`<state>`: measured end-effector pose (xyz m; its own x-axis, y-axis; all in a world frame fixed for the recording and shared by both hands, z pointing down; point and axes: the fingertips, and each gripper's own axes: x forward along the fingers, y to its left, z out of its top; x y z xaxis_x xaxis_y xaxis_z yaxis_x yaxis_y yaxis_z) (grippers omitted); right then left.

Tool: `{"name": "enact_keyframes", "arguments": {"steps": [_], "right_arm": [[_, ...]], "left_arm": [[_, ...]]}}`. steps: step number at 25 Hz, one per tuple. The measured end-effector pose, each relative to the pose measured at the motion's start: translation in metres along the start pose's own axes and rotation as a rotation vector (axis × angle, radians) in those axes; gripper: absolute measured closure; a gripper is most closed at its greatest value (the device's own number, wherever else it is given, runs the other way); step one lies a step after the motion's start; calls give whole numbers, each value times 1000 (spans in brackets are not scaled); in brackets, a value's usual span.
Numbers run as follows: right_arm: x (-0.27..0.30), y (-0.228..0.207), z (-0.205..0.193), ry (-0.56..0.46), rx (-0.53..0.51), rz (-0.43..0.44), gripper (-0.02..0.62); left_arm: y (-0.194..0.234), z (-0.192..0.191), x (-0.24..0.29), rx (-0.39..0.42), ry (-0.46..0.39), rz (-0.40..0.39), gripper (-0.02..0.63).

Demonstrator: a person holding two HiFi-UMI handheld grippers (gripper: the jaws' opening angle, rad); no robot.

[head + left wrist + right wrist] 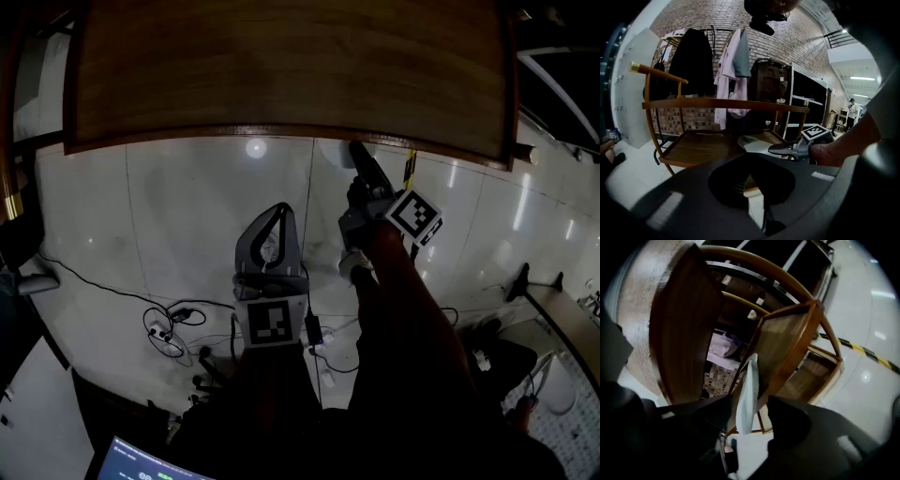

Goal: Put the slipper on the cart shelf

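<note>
Slipper (746, 394): looks light and bendy; grip the sole edge.
Right gripper (751, 411): jaws apart around the slipper, at the cart shelf (701, 147).
Left gripper (281, 211): closed, empty.

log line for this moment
left gripper: shut, empty | right gripper: open, slipper between jaws | slipper: at cart lower shelf

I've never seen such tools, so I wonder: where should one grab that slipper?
Probably by its thin edge, one jaw on each flat face, coming end-on along its length. In the right gripper view the slipper shows edge-on between the right gripper's open jaws, narrow enough to fit easily.
</note>
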<state>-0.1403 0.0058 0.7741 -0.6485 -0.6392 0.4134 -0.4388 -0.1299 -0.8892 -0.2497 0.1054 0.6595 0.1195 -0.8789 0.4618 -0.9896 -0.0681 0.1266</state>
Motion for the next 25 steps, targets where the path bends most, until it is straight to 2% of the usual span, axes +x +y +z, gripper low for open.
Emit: {"name": "enact_keyframes", "arguments": {"steps": [3, 5, 8, 14, 19, 25], "right_arm": [[12, -3, 2, 5, 89, 19, 363], [16, -3, 4, 1, 119, 19, 392], [15, -6, 5, -4, 112, 5, 524], [5, 8, 0, 7, 30, 38, 535], [-26, 16, -12, -5, 37, 67, 537], [-78, 16, -27, -15, 19, 81, 538]], "left_arm": [[0, -4, -1, 2, 6, 0, 591], [0, -5, -1, 8, 9, -8, 591], [-3, -8, -5, 17, 17, -20, 591], [-17, -11, -18, -22, 23, -31, 591], [-26, -20, -29, -55, 40, -41, 591], [-32, -22, -41, -51, 26, -45, 591]]}}
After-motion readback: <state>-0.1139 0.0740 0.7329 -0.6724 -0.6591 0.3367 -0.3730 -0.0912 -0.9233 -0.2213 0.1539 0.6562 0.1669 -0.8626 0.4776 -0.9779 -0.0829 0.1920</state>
